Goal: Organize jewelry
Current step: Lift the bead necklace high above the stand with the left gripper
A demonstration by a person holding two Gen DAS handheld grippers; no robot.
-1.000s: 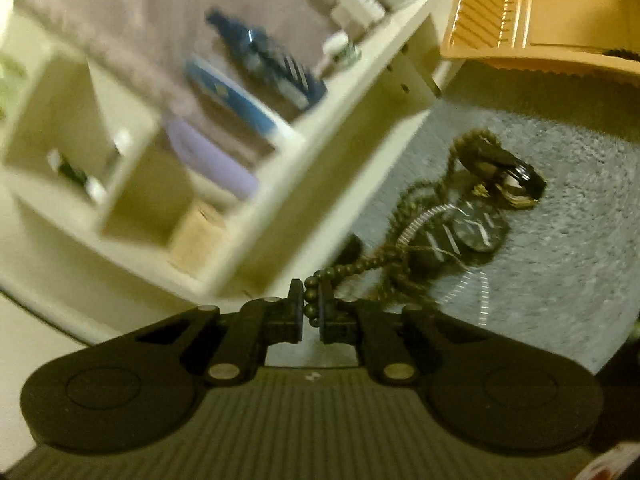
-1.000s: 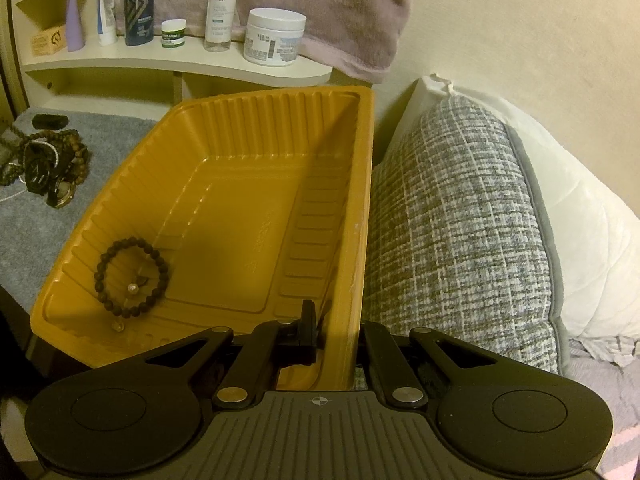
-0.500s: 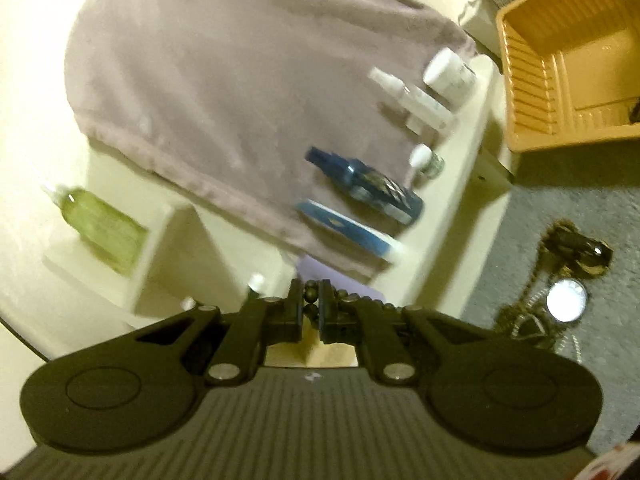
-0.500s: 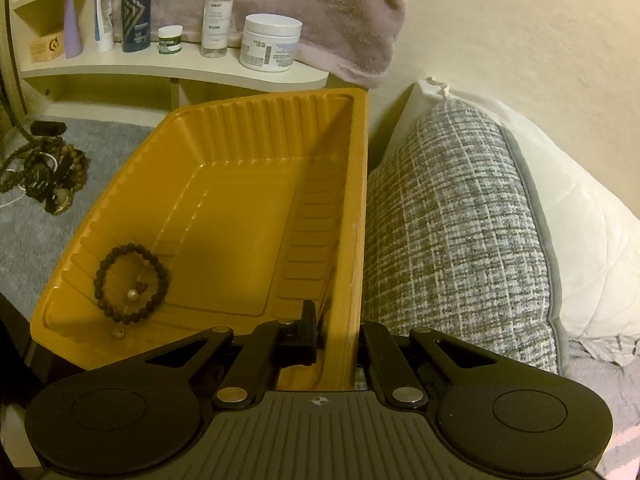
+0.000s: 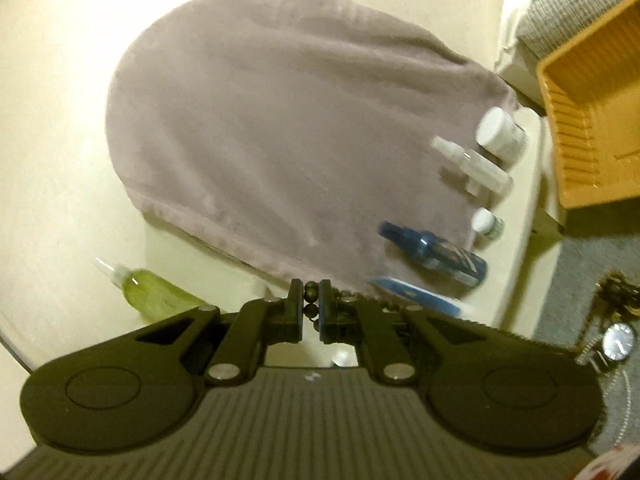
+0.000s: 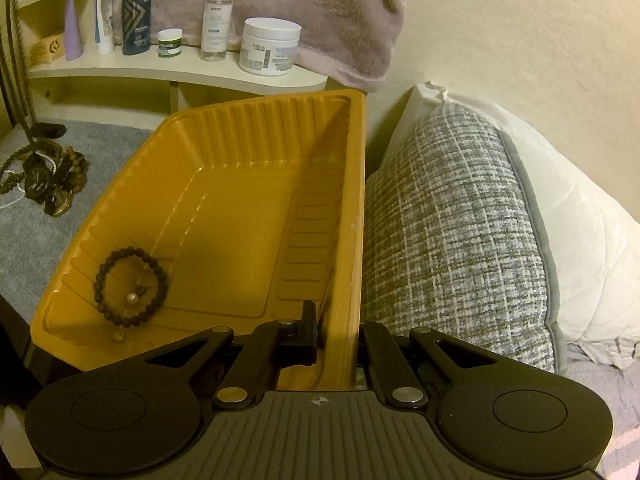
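My left gripper (image 5: 310, 298) is shut on a strand of brown beads (image 5: 311, 313), held up level in front of the wall. In the right wrist view that strand (image 6: 18, 68) rises taut from the jewellery pile (image 6: 48, 184) on the grey mat. A watch (image 5: 618, 342) lies in the same pile. My right gripper (image 6: 335, 318) is shut on the right wall of the orange tray (image 6: 354, 200), one finger (image 6: 308, 328) inside, the other hidden outside. A black bead bracelet (image 6: 130, 286) lies in the tray's near left corner around a small pale bead (image 6: 131, 299).
A cream shelf (image 6: 180, 74) behind the tray carries bottles and jars, including a white jar (image 6: 270, 46) and a dark blue bottle (image 6: 136, 8). A mauve towel (image 5: 280, 140) hangs on the wall above. A grey woven pillow (image 6: 452, 232) presses against the tray's right side.
My left gripper has risen with the bead strand. Its view swung from the jewellery pile and shelf up to the towel and wall. The right gripper and tray have stayed put.
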